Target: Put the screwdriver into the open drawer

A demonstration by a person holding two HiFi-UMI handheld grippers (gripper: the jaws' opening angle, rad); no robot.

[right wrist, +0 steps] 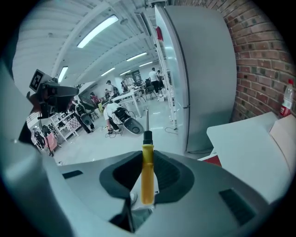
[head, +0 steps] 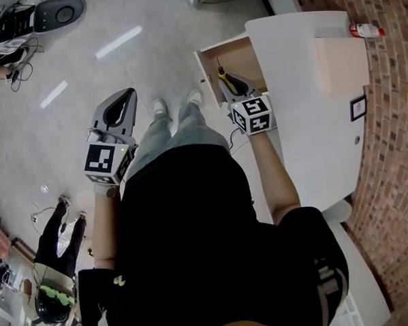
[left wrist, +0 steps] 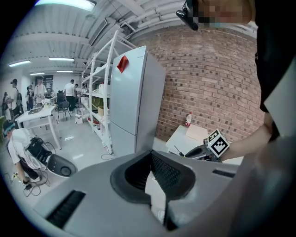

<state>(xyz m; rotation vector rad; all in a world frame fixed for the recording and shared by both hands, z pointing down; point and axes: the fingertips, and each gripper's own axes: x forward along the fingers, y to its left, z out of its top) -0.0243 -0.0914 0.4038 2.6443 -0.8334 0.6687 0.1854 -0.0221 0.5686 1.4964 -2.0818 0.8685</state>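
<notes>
clasping the screwdriver [right wrist: 147, 178] at the open drawer [head: 243, 58], right gripper [right wrist: 146, 162]; left gripper [left wrist: 151, 162] clenched (empty)

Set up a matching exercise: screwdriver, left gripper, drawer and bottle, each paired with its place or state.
1 screwdriver
2 left gripper
3 drawer
4 bottle

A pulled open
B beside the brick wall
C clamped in the right gripper
D jaws shut on nothing

Pairs: 1-C, 2-D, 3-A, 4-B
</notes>
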